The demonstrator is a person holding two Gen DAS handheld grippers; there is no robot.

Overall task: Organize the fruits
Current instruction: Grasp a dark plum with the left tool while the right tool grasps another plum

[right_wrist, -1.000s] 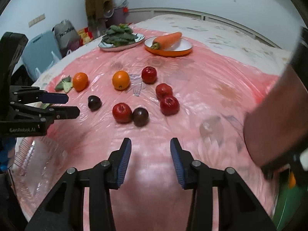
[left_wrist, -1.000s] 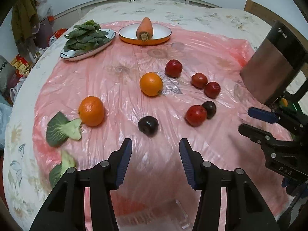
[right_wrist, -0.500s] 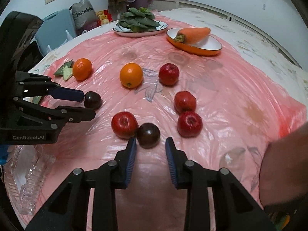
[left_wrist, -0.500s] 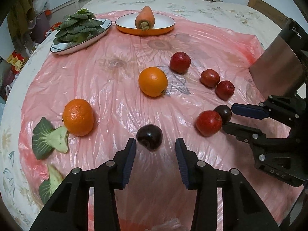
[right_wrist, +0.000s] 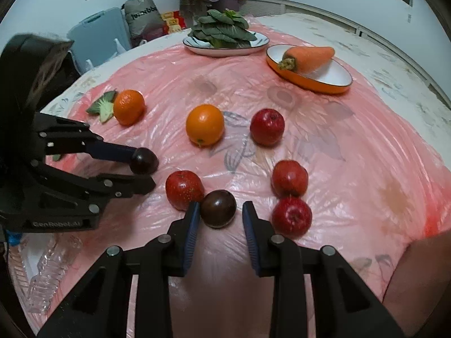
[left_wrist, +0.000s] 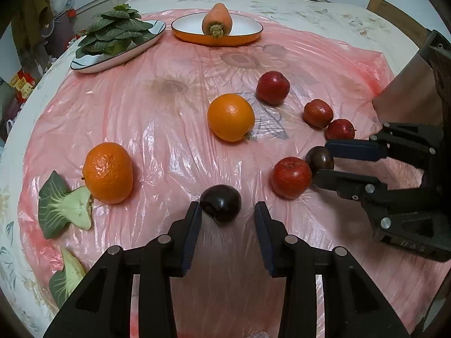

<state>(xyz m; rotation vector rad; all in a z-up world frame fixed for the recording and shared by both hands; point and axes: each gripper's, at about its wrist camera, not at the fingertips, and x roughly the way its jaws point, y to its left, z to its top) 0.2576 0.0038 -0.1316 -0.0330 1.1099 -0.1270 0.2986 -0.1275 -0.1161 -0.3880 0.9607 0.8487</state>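
left hand-held gripper (left_wrist: 227, 214) jaws apart, straddling near plum (left_wrist: 220, 206) on table (left_wrist: 157, 118) | right hand-held gripper (right_wrist: 220, 214) jaws apart around far plum (right_wrist: 218, 208), touching apple (right_wrist: 184, 189) | plums round, no long axis | carrot (left_wrist: 217, 22) in dish (left_wrist: 242, 36), stem end toward left camera

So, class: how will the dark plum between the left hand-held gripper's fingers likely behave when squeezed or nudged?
The dark plum is round, so a nudge would probably roll it. Its skin looks glossy, so it may slip from the left hand-held gripper. The crinkled plastic sheet might slow it.
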